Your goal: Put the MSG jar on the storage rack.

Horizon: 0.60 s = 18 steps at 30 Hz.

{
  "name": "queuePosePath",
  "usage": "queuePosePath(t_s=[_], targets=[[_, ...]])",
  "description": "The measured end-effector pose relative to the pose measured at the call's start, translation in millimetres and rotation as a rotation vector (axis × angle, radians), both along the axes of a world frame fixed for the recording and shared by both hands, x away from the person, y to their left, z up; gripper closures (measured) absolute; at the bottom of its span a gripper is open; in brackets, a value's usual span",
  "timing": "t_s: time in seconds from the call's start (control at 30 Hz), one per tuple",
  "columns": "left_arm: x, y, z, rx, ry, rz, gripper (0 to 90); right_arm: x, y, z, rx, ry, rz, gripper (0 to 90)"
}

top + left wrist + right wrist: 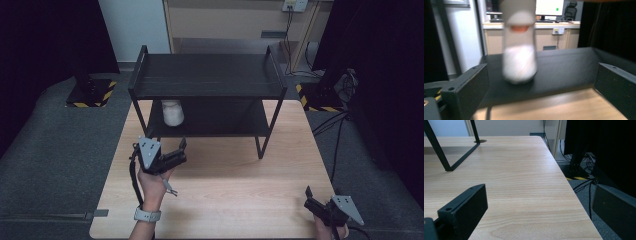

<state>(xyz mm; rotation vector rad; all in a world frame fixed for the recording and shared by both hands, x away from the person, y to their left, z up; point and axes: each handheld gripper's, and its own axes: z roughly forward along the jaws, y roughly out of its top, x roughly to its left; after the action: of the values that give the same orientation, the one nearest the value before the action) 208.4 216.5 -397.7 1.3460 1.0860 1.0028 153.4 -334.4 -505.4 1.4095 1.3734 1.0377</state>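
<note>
On lower shelf [220,131], one jar [172,113]

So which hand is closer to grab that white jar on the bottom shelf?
Probably the left. The left gripper sits open just in front of the black two-tier shelf, facing the blurry white jar. The right gripper is open too, near the table's right front corner.

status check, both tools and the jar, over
Left tool open, empty, facing the jar on the lower shelf. Right tool open, empty, at the table's near right corner. Nothing in the way.
</note>
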Motion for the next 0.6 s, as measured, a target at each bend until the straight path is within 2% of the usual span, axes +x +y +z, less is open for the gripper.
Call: queuePosePath(t_s=[0.07, 0.13, 0.33, 0.43, 0.53, 0.6], targets=[[-7.9, 9.6, -14.2, -0.014, 0.01, 0.015, 0.0, -0.1, 0.1, 0.1, 0.002, 0.0, -0.001, 0.5], [-13.7, 21.6, -23.2, -0.026, 0.053, 0.012, 0.0, -0.1, 0.2, 0.2, 0.002, 0.001, -0.001, 0.5], [-34.4, 44.3, -53.8, 0.017, 0.088, 0.048, 0.0, 0.3, 1.4, 0.9, -0.005, 0.007, -0.002, 0.4], [-39.1, 56.0, -66.3, 0.011, 0.12, 0.069, 0.0, 0.6, 2.0, 1.1, -0.01, 0.01, -0.002, 0.5], [-40.7, 73.2, -79.2, -0.033, 0.151, 0.05, 0.0, 1.1, 3.2, 1.5, -0.016, 0.014, -0.004, 0.5], [-40.9, 76.7, -86.2, -0.026, 0.172, 0.065, 0.0, 1.4, 3.5, 1.6, -0.021, 0.016, -0.004, 0.5]])
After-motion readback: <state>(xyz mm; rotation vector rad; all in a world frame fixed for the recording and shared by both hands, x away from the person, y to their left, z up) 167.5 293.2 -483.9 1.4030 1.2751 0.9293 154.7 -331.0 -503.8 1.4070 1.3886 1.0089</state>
